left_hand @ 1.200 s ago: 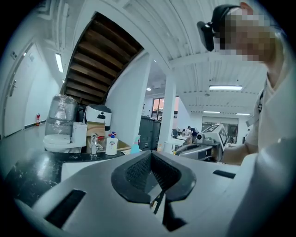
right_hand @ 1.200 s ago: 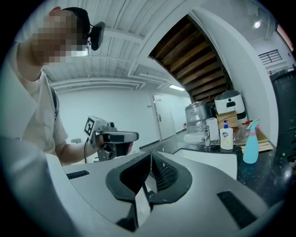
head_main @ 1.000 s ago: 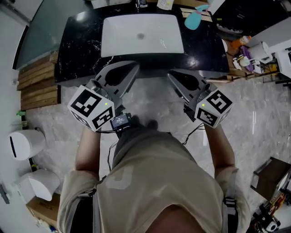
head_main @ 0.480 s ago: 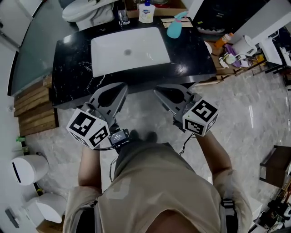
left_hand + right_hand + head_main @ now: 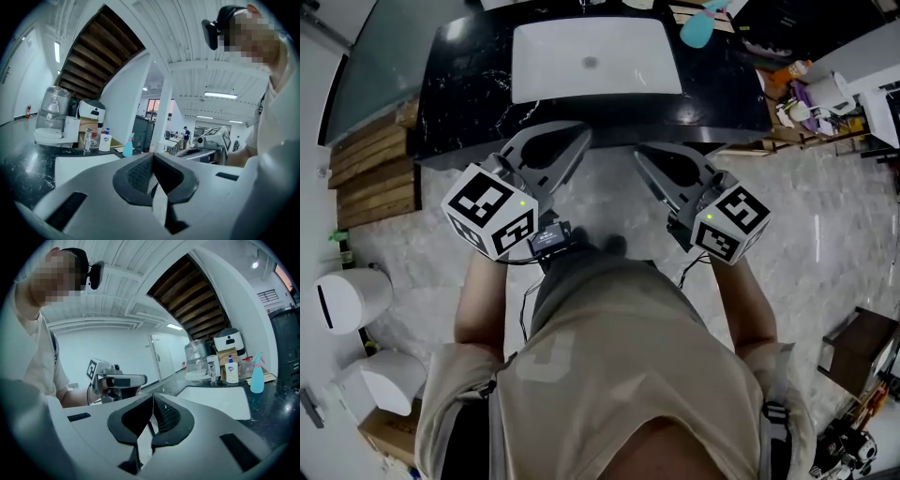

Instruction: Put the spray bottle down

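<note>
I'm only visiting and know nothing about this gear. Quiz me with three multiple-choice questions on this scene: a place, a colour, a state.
1. Where is the spray bottle? A. in a hand-held gripper; B. on the floor; C. on the black counter beside the sink.
2. What colour is the spray bottle? A. turquoise; B. red; C. black.
3. What state is the right hand-held gripper in? A. jaws wide apart; B. jaws shut, empty; C. jaws shut on the bottle.
Answers: C, it stands by the sink's far corner; A, turquoise in every view; B, the jaws meet with nothing between.
</note>
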Motion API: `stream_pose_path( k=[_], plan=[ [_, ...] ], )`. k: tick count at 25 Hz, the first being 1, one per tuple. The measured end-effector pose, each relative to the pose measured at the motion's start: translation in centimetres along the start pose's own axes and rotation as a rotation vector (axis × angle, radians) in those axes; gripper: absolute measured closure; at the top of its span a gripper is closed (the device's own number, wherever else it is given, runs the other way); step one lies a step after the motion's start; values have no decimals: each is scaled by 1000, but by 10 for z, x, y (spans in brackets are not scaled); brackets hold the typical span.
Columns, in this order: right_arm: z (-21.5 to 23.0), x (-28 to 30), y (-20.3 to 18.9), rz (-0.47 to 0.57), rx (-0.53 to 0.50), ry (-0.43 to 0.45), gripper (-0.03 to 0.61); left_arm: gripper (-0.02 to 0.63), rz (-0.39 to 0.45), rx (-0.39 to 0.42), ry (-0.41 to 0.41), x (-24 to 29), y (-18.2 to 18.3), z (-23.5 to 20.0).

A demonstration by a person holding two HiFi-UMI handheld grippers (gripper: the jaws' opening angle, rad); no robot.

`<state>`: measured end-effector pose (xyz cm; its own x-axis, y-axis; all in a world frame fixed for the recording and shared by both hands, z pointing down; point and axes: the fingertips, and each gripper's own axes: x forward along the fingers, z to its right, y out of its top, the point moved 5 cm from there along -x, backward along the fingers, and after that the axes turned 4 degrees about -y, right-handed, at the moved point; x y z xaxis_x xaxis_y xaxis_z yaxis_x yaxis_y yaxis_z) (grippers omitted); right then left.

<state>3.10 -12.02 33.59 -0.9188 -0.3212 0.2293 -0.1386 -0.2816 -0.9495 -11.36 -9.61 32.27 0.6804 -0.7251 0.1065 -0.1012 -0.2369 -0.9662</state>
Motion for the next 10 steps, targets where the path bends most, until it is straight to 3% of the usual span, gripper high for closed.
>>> stream_pose_path(
  k=[10],
  plan=[
    [-22, 20, -2, -32, -17, 58, 555, 604, 0, -4, -10, -9, -1, -4]
  ],
)
